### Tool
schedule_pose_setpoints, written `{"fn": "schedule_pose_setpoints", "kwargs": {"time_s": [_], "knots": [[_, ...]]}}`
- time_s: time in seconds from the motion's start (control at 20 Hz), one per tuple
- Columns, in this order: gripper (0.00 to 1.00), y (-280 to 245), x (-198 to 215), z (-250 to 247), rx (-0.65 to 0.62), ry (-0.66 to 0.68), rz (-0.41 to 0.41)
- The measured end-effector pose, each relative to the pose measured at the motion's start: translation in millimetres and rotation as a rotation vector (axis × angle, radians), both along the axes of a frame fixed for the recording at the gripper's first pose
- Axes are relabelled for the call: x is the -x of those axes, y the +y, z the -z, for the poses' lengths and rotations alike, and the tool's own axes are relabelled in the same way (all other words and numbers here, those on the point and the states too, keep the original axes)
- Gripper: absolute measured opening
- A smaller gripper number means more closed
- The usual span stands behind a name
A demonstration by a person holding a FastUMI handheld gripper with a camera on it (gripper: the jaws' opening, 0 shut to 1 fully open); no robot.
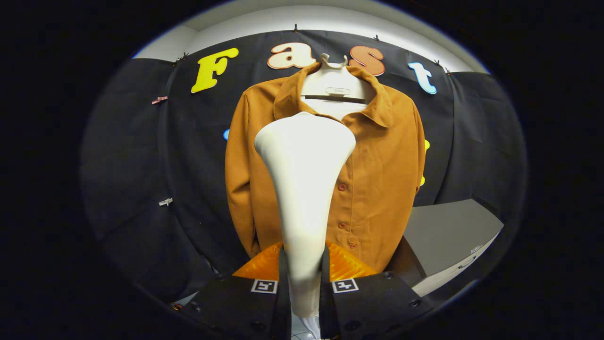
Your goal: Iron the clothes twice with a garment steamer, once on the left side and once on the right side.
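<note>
Black cloth (137, 160) covers the booth's back, hanging in loose vertical folds. Small dark clips (296, 28) hold its top edge, and above that edge a pale wall (330, 16) shows. On the cloth's left part sit a pink clip (159, 100), high up, and a whitish clip (165, 202) lower down (both lie roughly level). A white hanger (335, 87) hangs near the cloth's top edge, at its middle. A grey cabinet (448, 226) stands against the cloth's lower right corner, its flat top bare.
</note>
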State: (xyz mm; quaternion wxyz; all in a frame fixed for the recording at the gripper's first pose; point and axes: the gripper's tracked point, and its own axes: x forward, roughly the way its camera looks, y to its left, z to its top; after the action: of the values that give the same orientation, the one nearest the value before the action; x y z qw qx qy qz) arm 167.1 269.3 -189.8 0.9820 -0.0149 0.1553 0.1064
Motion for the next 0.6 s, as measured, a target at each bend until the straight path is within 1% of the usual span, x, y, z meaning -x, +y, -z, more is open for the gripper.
{"fn": "schedule_pose_setpoints", "kwargs": {"time_s": [0.25,0.6], "knots": [[0.27,23.1,-30.3,7.6,0.035,-0.007,0.012],[0.27,26.4,-62.4,20.4,0.06,0.0,0.07]]}}
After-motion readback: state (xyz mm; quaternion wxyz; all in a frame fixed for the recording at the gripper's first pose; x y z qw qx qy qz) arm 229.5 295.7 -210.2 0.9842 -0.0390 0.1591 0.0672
